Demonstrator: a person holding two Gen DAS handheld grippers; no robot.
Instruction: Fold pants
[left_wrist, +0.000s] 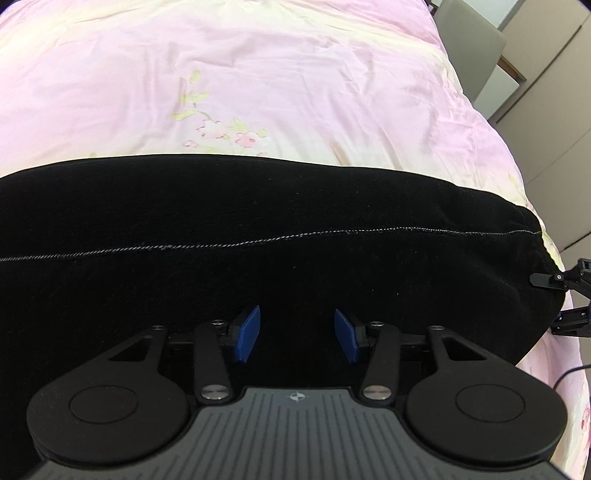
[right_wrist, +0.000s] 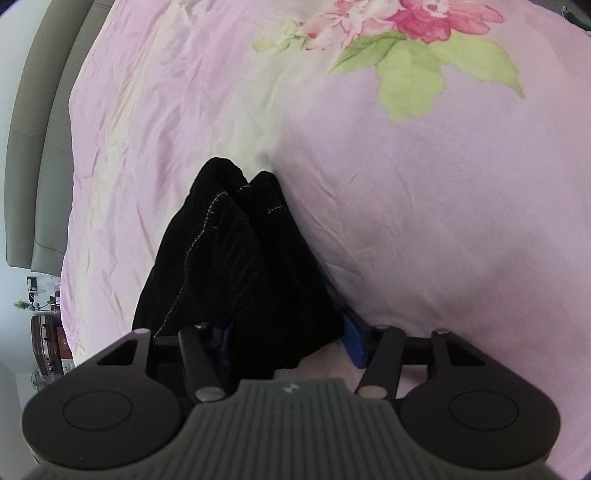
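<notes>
The black pants (left_wrist: 258, 236) lie folded lengthwise across a pink flowered quilt (left_wrist: 258, 81), a pale stitched seam running along them. My left gripper (left_wrist: 297, 334) is open just above the near edge of the pants, its blue pads (left_wrist: 248, 334) apart with nothing between them. My right gripper (right_wrist: 291, 341) is at the pants' end (right_wrist: 236, 266); the black cloth bunches up between its open jaws, one blue pad (right_wrist: 354, 341) showing at the right, the left pad hidden by cloth. The right gripper also shows in the left wrist view (left_wrist: 565, 295) at the pants' right end.
The quilt (right_wrist: 406, 184) covers the bed in both views. A grey upholstered headboard (right_wrist: 33, 147) runs along the left in the right wrist view. Beige cabinets (left_wrist: 546, 92) stand beyond the bed's right edge. A dark cable (left_wrist: 569, 373) hangs by the bed edge.
</notes>
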